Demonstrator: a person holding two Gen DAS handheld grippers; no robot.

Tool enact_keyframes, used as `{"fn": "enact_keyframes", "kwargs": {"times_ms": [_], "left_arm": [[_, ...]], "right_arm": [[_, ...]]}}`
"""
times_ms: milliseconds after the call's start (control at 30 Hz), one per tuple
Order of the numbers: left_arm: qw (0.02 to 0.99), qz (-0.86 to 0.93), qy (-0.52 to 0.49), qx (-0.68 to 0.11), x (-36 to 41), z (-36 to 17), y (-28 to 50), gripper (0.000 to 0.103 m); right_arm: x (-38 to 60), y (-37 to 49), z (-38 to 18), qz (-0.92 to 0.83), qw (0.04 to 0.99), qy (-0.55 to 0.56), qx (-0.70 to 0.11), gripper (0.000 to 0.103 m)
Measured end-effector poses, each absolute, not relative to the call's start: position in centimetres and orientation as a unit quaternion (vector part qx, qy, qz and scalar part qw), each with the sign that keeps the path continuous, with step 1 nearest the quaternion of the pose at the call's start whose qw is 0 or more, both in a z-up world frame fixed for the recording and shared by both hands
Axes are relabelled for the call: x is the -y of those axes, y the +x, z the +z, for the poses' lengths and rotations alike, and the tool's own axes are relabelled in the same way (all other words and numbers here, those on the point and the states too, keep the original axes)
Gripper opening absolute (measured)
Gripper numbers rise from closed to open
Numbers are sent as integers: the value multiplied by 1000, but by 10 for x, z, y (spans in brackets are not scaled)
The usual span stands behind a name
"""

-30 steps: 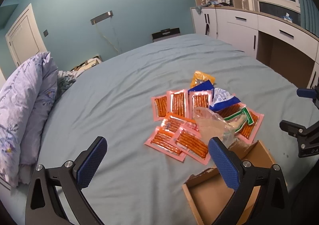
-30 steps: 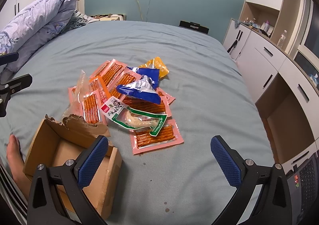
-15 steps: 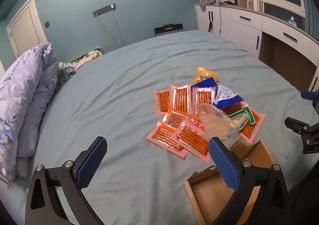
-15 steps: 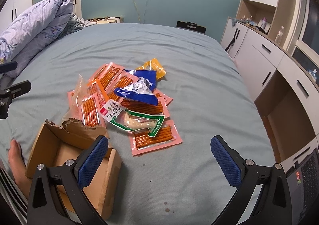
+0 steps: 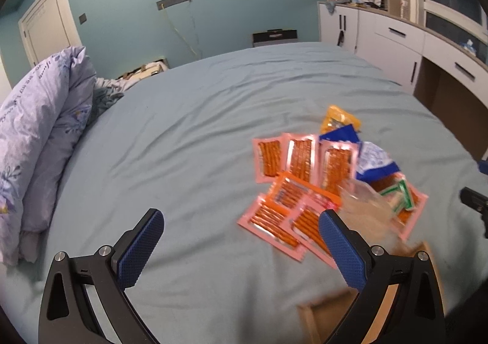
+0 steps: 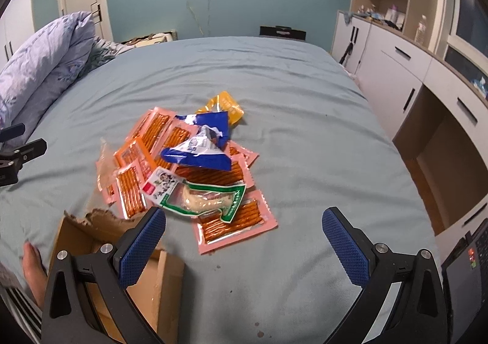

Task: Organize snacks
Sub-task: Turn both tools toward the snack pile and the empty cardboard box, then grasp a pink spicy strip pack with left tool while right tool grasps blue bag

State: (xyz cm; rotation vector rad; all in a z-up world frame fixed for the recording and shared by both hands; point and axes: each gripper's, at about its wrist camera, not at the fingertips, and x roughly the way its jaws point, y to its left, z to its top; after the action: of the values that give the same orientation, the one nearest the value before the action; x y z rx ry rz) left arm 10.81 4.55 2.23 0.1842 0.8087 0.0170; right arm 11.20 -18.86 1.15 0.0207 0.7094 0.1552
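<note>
A heap of snack packets lies on the grey-blue bed: several pink packs of orange sticks (image 5: 299, 157) (image 6: 235, 222), a blue and white bag (image 6: 201, 148) (image 5: 373, 159), a yellow pack (image 6: 224, 106) (image 5: 338, 119), a green-edged pack (image 6: 198, 194) and a clear plastic bag (image 5: 363, 209). An open cardboard box (image 6: 79, 243) (image 5: 323, 316) sits at the near side of the heap. My left gripper (image 5: 241, 249) is open and empty, above the bed left of the heap. My right gripper (image 6: 244, 246) is open and empty, just short of the heap.
A lilac quilt (image 5: 39, 130) is bunched at the bed's left. White cabinets and drawers (image 6: 405, 69) line the right wall. A bare foot (image 6: 32, 270) rests left of the box. A laptop corner (image 6: 469, 255) shows at the lower right.
Both grippers have moved forward and lower toward the heap, which now looks larger. Both stay open. No packet has moved.
</note>
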Motion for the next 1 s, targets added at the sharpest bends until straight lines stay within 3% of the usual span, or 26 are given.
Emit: {"fn": "enact_keyframes", "kwargs": {"times_ms": [567,1000], "left_arm": [[866,20,79,-493,-79,-34,184,103],[764,-99,87,-632,-38,-114,215,103]], "right_arm": [[247,182,-7,28,898,157,-411,103],[197,240,-20,76,894,74,-435,103]]}}
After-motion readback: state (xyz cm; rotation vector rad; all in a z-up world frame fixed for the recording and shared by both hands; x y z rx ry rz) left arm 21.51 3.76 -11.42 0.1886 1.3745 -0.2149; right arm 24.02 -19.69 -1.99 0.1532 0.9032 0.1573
